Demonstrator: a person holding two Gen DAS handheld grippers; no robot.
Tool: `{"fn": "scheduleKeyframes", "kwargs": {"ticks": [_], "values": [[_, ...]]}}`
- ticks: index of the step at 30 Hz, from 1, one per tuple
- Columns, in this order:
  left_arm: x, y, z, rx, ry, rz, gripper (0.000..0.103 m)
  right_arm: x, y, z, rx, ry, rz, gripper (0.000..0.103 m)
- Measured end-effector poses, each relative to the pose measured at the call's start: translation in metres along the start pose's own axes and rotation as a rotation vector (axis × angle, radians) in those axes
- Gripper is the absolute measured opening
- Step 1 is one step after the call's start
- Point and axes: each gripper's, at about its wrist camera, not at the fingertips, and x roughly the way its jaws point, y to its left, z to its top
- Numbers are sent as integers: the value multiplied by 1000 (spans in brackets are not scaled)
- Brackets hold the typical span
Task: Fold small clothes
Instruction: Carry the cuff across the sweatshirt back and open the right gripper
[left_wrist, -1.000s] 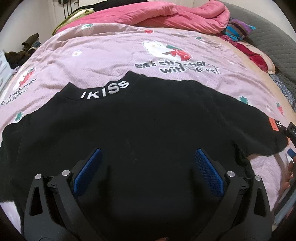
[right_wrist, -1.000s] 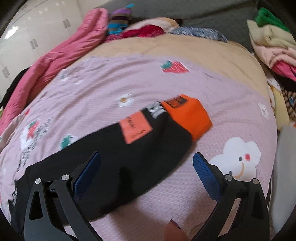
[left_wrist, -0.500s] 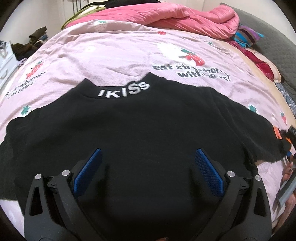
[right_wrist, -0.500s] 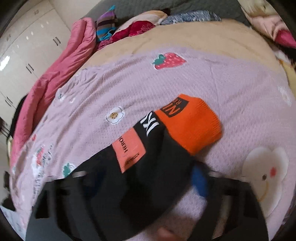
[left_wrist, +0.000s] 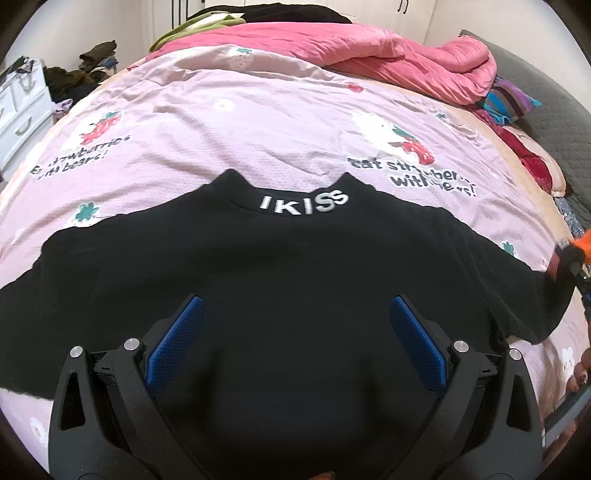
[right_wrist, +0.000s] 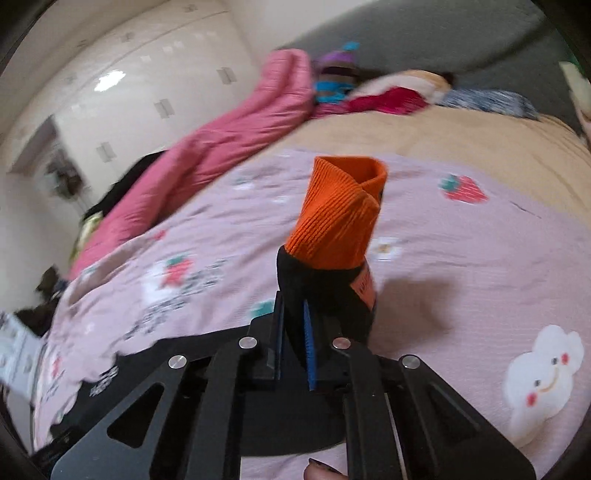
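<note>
A black sweater (left_wrist: 295, 280) with white "IKISS" lettering on its collar (left_wrist: 303, 203) lies spread flat on the pink bedspread (left_wrist: 258, 122). My left gripper (left_wrist: 293, 332) hovers open over the sweater's body, with nothing between its blue pads. My right gripper (right_wrist: 293, 321) is shut on the sweater's right sleeve (right_wrist: 325, 284) just below its orange ribbed cuff (right_wrist: 340, 210), and the cuff sticks up above the bed. At the right edge of the left wrist view that lifted cuff (left_wrist: 581, 243) shows as an orange blur.
A rumpled pink quilt (left_wrist: 369, 55) lies along the far side of the bed. Piled clothes (left_wrist: 513, 99) sit near the grey headboard (left_wrist: 554, 107). White drawers (left_wrist: 18, 110) stand at the left, white wardrobe doors (right_wrist: 129, 92) behind.
My right gripper closed on the sleeve near the orange cuff and lifted it off the bedspread. My left gripper drew back a little, still open, so more of the sweater shows.
</note>
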Motion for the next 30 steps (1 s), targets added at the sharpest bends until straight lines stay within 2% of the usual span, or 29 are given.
{"fn": "scheduleKeyframes", "kwargs": {"ticks": [8, 15, 20, 24, 30], "values": [[-8, 22, -1, -28, -3, -1, 94, -12, 52, -13, -116, 26, 165, 8], [-14, 41, -2, -60, 5, -43, 94, -19, 95, -36, -219, 52, 252, 8], [-14, 57, -5, -115, 31, -122, 94, -23, 127, -56, -294, 75, 323, 8], [-14, 74, -9, -184, 54, -222, 94, -28, 157, -78, -373, 95, 391, 8], [-9, 96, -12, -288, 94, -323, 94, -30, 190, -113, -475, 130, 447, 8]]}}
